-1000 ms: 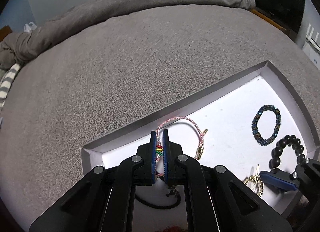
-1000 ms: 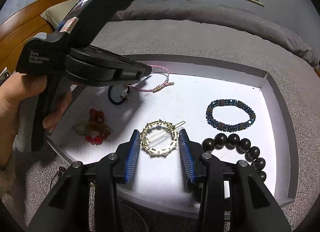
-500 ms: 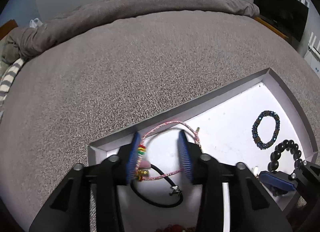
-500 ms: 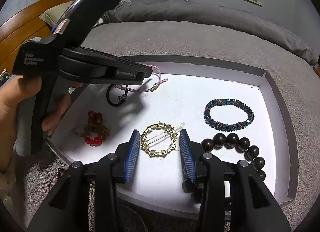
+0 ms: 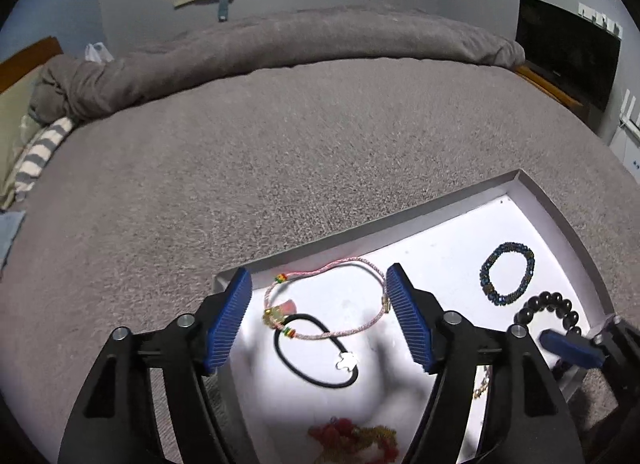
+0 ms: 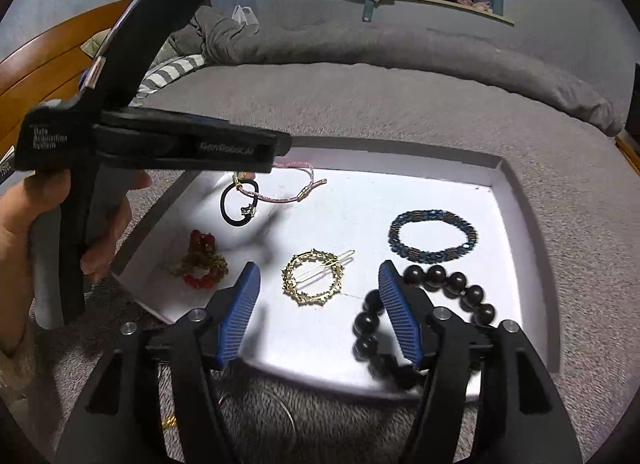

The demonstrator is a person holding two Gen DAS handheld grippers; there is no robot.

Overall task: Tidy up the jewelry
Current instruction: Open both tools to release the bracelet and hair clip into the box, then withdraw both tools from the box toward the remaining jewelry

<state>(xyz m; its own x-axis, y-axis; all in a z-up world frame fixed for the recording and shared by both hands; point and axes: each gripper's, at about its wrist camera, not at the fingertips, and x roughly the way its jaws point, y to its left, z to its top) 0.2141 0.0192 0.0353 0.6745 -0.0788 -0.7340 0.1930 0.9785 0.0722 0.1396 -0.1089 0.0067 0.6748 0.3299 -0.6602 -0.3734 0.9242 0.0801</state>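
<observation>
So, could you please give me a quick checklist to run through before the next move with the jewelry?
1. Pink cord bracelet released, lying in the tray: ok.
2. Left hand-held gripper opening, nothing between its pads: ok.
3. Right hand-held gripper opening, gold hair clip lying free beyond it: ok.
4. Pieces separate: not ok, the pink cord overlaps the black hair tie.
5. Black bead bracelet clear of the right pad: cannot tell, the pad overlaps it.
6. All jewelry in the tray: not ok, something gold lies outside on the blanket.
</observation>
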